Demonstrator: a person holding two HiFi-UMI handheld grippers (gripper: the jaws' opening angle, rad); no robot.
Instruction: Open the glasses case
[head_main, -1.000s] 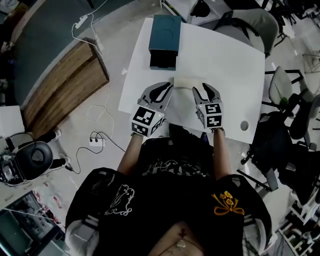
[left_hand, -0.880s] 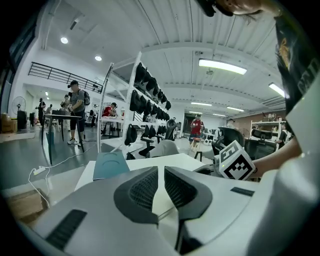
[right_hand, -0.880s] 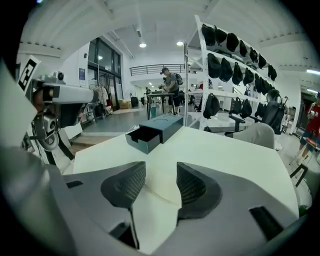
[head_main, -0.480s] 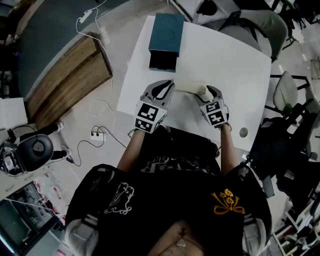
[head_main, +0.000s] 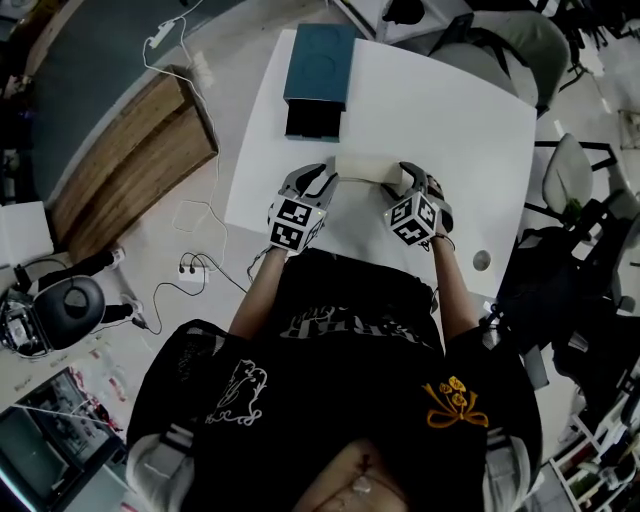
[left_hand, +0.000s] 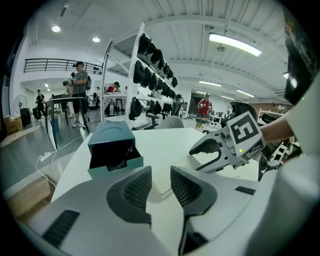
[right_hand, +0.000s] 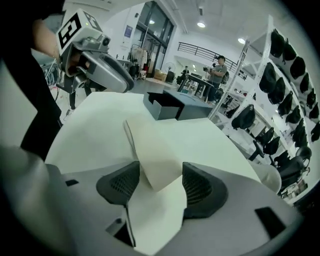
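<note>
The flat cream glasses case (head_main: 365, 168) lies on the white table (head_main: 450, 110) and seems not yet opened. The left hand-held gripper (left_hand: 161, 177) has just been opening and is half apart, holding nothing. The right hand-held gripper (right_hand: 160, 175) has just opened wide and straddles the case's end without pressing.

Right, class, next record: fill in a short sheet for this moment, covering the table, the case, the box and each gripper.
table: white, holds the case and the box
glasses case: pale, lies across the near part of the table, a gripper at each end
teal box: far left corner, dark open end facing the person
left gripper: jaws partly apart, just been opening; case end just ahead, not gripped
right gripper: jaws wide, just been opening; case end between the pads, not clamped
</note>
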